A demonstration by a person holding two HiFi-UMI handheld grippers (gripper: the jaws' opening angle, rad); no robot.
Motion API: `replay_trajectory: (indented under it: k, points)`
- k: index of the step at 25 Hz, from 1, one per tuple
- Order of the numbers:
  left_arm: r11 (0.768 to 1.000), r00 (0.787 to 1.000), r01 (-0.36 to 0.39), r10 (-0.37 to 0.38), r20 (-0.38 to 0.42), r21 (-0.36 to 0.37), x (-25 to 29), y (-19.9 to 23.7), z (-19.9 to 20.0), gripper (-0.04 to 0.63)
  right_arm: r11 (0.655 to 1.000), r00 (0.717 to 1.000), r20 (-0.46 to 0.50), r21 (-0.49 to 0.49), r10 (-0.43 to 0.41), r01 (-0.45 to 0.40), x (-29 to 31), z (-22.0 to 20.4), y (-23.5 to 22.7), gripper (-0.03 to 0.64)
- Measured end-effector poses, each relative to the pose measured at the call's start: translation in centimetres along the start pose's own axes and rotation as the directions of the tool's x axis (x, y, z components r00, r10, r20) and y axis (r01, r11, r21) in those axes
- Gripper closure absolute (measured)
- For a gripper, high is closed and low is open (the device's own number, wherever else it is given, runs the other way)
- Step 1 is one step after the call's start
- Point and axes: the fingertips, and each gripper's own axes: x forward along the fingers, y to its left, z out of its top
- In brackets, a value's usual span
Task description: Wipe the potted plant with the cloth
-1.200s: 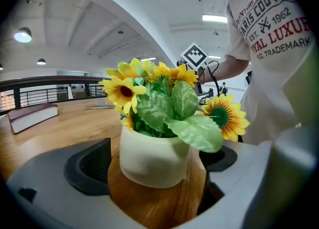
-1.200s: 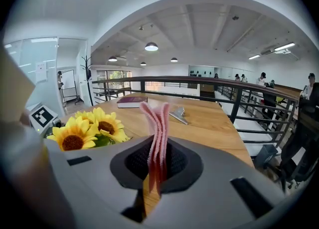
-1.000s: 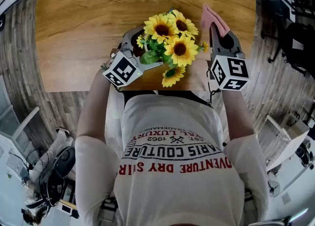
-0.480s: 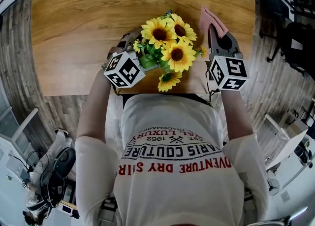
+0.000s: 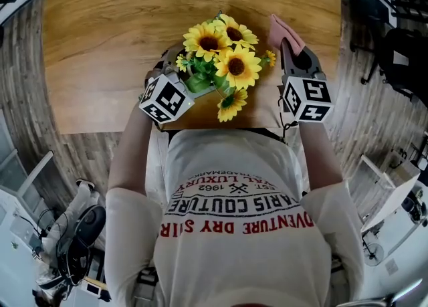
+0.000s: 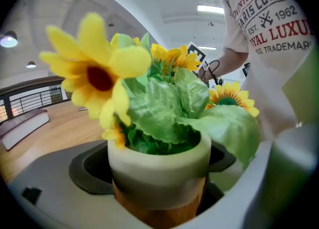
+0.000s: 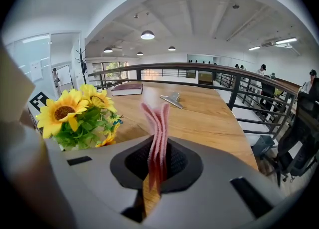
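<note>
The potted plant [image 5: 217, 48] has yellow sunflowers and green leaves in a cream pot with a wooden base [image 6: 158, 173]. My left gripper [image 5: 175, 71] is shut on that pot, which fills the space between its jaws in the left gripper view. My right gripper [image 5: 289, 48] stands to the right of the flowers, shut on a folded pink cloth [image 5: 282, 29]. In the right gripper view the cloth [image 7: 156, 135] sticks up between the jaws, and the sunflowers [image 7: 79, 115] show at the left, a short gap away.
A wooden table [image 5: 134, 18] lies under both grippers, its near edge close to the person's body. A book [image 7: 126, 89] and a metal clip [image 7: 173, 100] lie farther back on it. A railing [image 7: 234, 88] runs behind the table.
The plant and my left gripper have shifted slightly left and farther from the body. My right gripper with the cloth has moved a little left and farther too.
</note>
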Motion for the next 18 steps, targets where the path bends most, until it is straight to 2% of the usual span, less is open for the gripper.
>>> replay_trajectory:
  k: [4, 7, 12, 18]
  points:
    - [0.997, 0.997, -0.063, 0.065, 0.048, -0.049, -2.8, 0.9, 1.3, 0.058, 1.000, 1.000, -0.008, 0.002, -0.016, 0.016, -0.9, 0.2, 0.9, 0.583]
    - [0.993, 0.989, -0.081, 0.090, 0.115, -0.086, -3.3, 1.7, 3.1, 0.058, 0.999, 0.999, -0.005, 0.007, -0.031, 0.031, -0.9, 0.3, 0.5, 0.583]
    - [0.986, 0.968, -0.085, 0.116, 0.223, -0.141, -5.7, 2.5, 6.0, 0.058, 0.998, 0.998, 0.007, 0.023, -0.060, 0.060, -1.7, 0.7, 1.6, 0.583]
    - [0.986, 0.934, -0.088, 0.131, 0.333, -0.142, -8.9, 3.7, 10.4, 0.058, 0.998, 0.999, -0.004, 0.038, -0.055, 0.055, -2.3, 0.4, 4.3, 0.583]
